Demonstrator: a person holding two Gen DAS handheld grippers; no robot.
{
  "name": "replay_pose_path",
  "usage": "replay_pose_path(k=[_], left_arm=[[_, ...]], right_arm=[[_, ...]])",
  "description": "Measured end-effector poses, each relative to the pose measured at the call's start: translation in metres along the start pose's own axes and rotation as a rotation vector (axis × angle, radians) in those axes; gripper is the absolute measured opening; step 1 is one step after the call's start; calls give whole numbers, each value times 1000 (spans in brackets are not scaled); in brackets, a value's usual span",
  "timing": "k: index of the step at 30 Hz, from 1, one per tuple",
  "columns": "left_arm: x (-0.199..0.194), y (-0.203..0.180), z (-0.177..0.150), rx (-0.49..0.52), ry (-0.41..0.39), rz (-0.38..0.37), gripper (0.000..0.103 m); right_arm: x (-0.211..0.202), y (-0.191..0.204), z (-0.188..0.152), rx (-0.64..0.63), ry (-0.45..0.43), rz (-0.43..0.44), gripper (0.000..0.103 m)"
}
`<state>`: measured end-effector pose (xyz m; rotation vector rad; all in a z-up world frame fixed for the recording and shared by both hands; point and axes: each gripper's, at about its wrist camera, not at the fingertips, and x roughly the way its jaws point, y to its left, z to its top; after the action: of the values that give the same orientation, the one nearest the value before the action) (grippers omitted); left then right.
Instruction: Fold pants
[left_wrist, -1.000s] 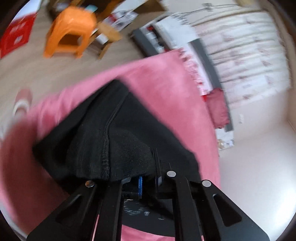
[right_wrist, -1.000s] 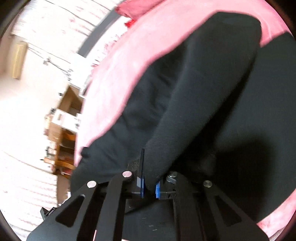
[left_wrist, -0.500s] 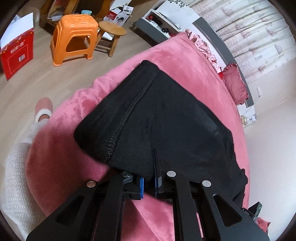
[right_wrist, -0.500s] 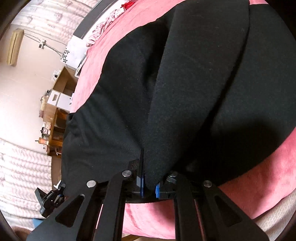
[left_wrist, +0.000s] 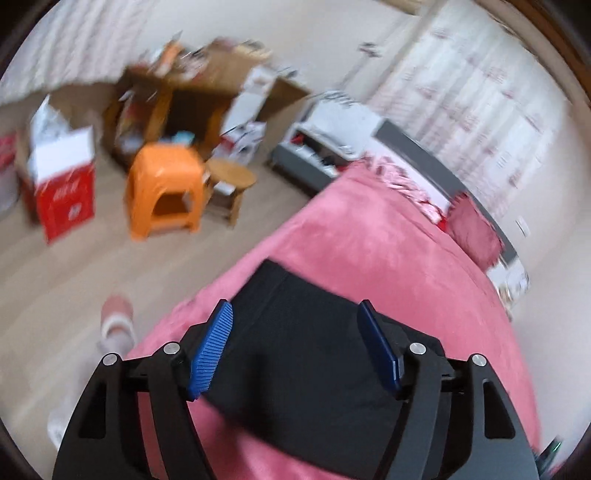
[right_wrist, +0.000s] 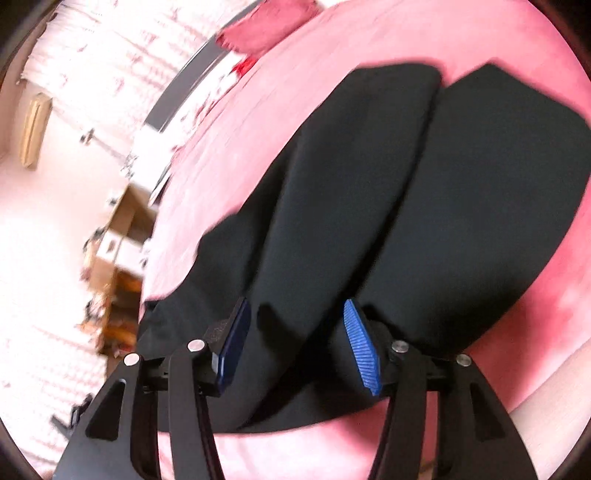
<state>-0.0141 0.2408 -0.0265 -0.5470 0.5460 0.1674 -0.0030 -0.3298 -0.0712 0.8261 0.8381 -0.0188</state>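
**Currently: black pants on pink bed, both grippers released**

Item 1 — pants (left_wrist: 303, 354): black, lying flat on the pink blanket (left_wrist: 388, 251) of a bed. The right wrist view shows the pants (right_wrist: 424, 206) with two long panels side by side, a dark crease between them, and a further layer spreading out to the left. In the left wrist view they appear as a compact dark rectangle near the bed edge.

Item 2 — left gripper (left_wrist: 295, 347): jaws spread wide, blue pads (left_wrist: 210, 350) well apart, nothing between them. It is held above the pants, looking down and forward across the bed toward the room. The view is blurred.

Item 3 — right gripper (right_wrist: 299, 343): jaws likewise parted, blue ribbed pads (right_wrist: 362, 350) on either side of the near end of the fabric, gripping nothing. Whether the pads touch the cloth cannot be told. It is angled along the length of the pants, toward the headboard end.

Item 4 — surroundings, left wrist view: orange plastic stool (left_wrist: 166, 192) on the wooden floor (left_wrist: 66, 288), a small round wooden stool (left_wrist: 231, 181) just beside it, a red and white box (left_wrist: 61, 184) to the left, a pink slipper (left_wrist: 116, 321) on the floor near the bed edge, a dark pink cushion (left_wrist: 474, 232) at the head of the bed, patterned curtains (left_wrist: 480, 92) behind
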Motion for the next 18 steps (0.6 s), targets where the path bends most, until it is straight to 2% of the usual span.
replay_pose_path(k=[1,4,5,7,10,13,15,18], left_arm=[[9,-16,-3,61,14,-15,69],[39,-50,-15,156,71,-75,70],[50,-58,-18,176,94,-89,77],[82,-78,-29,236,164,-121,81],[118,-102,-42,330,224,-116,86],[153,-113,-59,449,231,-43,94],[172,-104,-71,464,291,-30,99],[167,-99,-73,443,259,-69,99]], right_arm=[[-2,-7,10,10,-27,-12,53],[-2,-20,27,49,-63,-30,53],[1,-24,33,73,-74,-30,53],[2,-32,39,95,-85,-46,53],[10,-38,53,106,-105,-81,53],[20,-41,66,133,-122,-90,53],[22,-51,77,162,-128,-89,53],[24,-69,96,205,-143,-62,52]])
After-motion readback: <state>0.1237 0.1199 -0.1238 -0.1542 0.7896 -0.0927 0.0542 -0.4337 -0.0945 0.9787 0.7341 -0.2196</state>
